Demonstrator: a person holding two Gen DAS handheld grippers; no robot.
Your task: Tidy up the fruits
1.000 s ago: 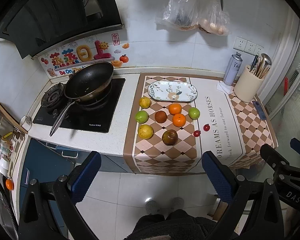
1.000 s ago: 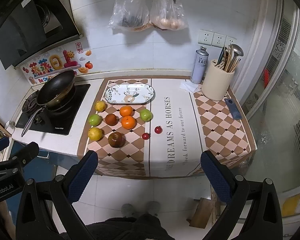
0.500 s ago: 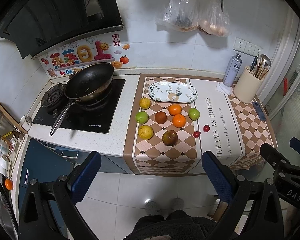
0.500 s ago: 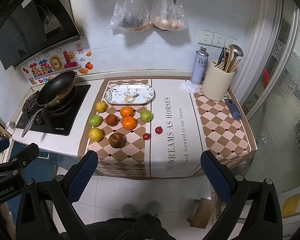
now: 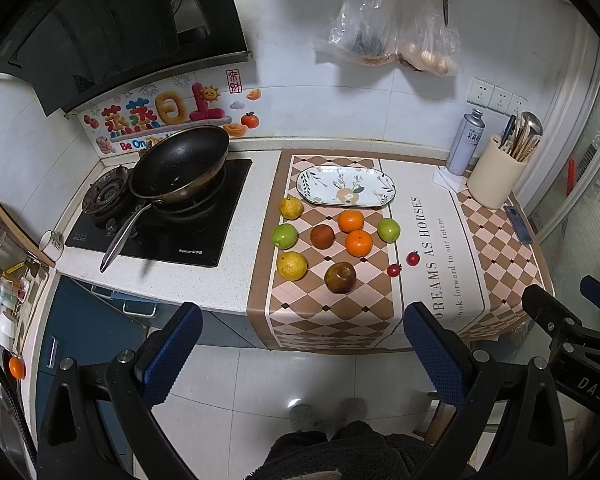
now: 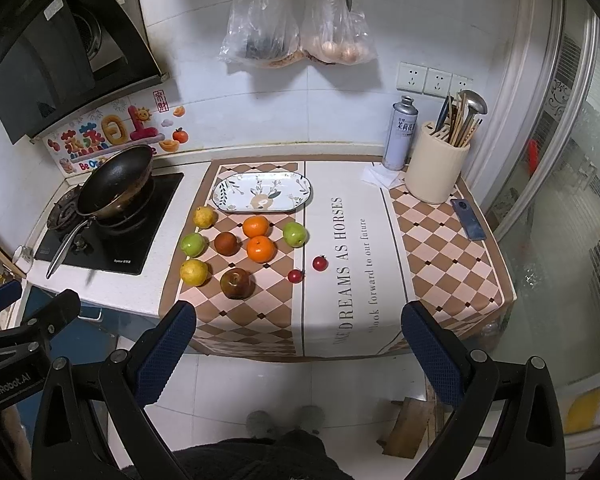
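Several fruits lie on the checkered mat (image 5: 332, 312): two oranges (image 5: 358, 242), two green apples (image 5: 285, 235), two yellow fruits (image 5: 291, 265), two brown fruits (image 5: 340, 277) and two small red tomatoes (image 5: 394, 269). An empty patterned oval plate (image 5: 346, 186) sits behind them; it also shows in the right wrist view (image 6: 262, 197). My left gripper (image 5: 300, 348) is open and empty, held well above the floor in front of the counter. My right gripper (image 6: 298, 344) is open and empty too, beside it.
A black wok (image 5: 180, 166) sits on the stove at the left. A spray can (image 6: 399, 133), a utensil holder (image 6: 438, 174) and a phone (image 6: 468, 225) stand at the right. Bags (image 6: 296, 28) hang on the wall.
Both views have shifted very slightly; the fruits and plate have not moved. Both grippers stay open.
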